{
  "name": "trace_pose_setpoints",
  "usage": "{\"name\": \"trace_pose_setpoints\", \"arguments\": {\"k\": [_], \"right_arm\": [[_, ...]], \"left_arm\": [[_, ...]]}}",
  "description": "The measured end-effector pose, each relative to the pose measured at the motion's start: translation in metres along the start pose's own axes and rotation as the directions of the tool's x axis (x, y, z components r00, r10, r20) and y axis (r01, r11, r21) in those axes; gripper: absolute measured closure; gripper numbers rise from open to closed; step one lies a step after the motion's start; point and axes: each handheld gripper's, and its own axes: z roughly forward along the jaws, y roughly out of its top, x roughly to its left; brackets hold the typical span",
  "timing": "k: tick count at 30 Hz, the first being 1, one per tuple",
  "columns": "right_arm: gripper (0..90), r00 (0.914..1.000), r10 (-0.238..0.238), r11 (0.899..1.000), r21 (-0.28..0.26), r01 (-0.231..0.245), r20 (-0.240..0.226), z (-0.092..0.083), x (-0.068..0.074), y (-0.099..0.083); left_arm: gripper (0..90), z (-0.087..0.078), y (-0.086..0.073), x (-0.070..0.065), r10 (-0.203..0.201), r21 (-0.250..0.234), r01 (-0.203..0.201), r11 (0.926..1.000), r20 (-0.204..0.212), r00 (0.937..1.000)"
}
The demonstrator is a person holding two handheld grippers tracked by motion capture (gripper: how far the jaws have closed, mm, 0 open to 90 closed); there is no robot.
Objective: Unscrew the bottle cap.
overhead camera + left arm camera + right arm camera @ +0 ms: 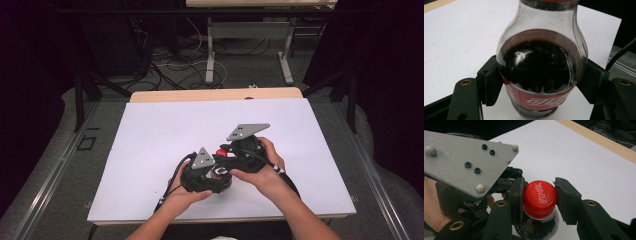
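A small cola bottle with dark drink and a red label stands on the white table. My left gripper is shut on its body, one black pad pressed to each side at the label's top. The bottle's red cap sits between the pads of my right gripper, which is shut on it from above. In the high view both grippers meet near the table's front middle, with the red cap showing between them. The left gripper's grey plate lies close beside the cap.
A wooden table edge runs along the far side of the white surface. Beyond it stand table legs and loose cables on the floor. Bare white surface lies to the left, right and far side of the hands.
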Motion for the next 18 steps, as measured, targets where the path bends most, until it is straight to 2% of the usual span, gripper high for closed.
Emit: {"name": "trace_pose_setpoints", "arguments": {"k": [1,3,4,5,6,7,9,10,11,12,13,15,18], "right_arm": [[61.0,0.9998,-0.007,1.000,0.008,0.007,-0.019,0.000,-0.002,0.001],[61.3,0.9962,-0.026,0.999,0.044,0.029,-0.084,0.000,-0.010,0.004],[61.4,0.9914,-0.057,0.997,0.049,0.063,-0.118,0.001,-0.015,0.005],[61.4,0.9759,-0.096,0.992,0.055,0.109,-0.196,0.001,-0.023,0.007],[61.4,0.9759,-0.096,0.992,0.055,0.109,-0.196,0.001,-0.023,0.007],[61.4,0.9612,-0.142,0.987,0.044,0.157,-0.236,0.002,-0.027,0.008],[61.3,0.9400,-0.181,0.978,0.052,0.204,-0.289,0.001,-0.033,0.009],[60.7,0.9237,-0.234,0.968,0.018,0.252,-0.303,0.002,-0.034,0.008],[60.7,0.9237,-0.234,0.968,0.018,0.252,-0.303,0.002,-0.034,0.008],[58.2,0.9346,-0.214,0.973,0.022,0.229,-0.284,0.001,-0.033,0.008],[51.5,0.9480,-0.189,0.980,0.007,0.198,-0.256,0.001,-0.030,0.007],[49.8,0.9588,-0.164,0.986,0.002,0.169,-0.232,-0.001,-0.026,0.005],[49.4,0.9782,-0.134,0.991,-0.008,0.134,-0.158,-0.003,-0.020,0.001]], "left_arm": [[30.3,-0.001,0.000,0.001,0.005,0.015,-0.006,0.9999,0.011,0.9999],[30.3,0.000,0.000,0.000,-0.002,0.007,0.002,1.0000,0.015,0.9999],[30.3,0.000,0.000,-0.001,-0.002,0.006,0.002,1.0000,0.018,0.9998],[30.3,0.000,0.000,0.000,0.003,0.008,-0.003,1.0000,0.021,0.9998],[30.3,0.000,0.000,-0.001,0.010,0.008,-0.010,0.9999,0.021,0.9997],[30.3,0.000,0.000,-0.001,0.014,0.008,-0.014,0.9999,0.023,0.9996],[30.3,0.001,0.000,-0.002,0.015,0.008,-0.015,0.9999,0.030,0.9994],[30.3,0.001,0.000,-0.003,0.013,0.008,-0.013,0.9999,0.029,0.9995],[30.3,0.000,0.000,-0.002,0.010,0.008,-0.010,0.9999,0.026,0.9996],[30.3,0.000,0.000,-0.002,0.004,0.007,-0.005,1.0000,0.028,0.9996],[30.3,0.000,0.000,-0.001,0.011,-0.001,-0.010,0.9999,0.019,0.9998],[30.3,-0.001,0.001,0.000,0.007,0.000,-0.007,1.0000,0.009,0.9999],[30.3,-0.002,0.000,0.001,-0.001,0.007,0.001,1.0000,0.007,1.0000]]}}
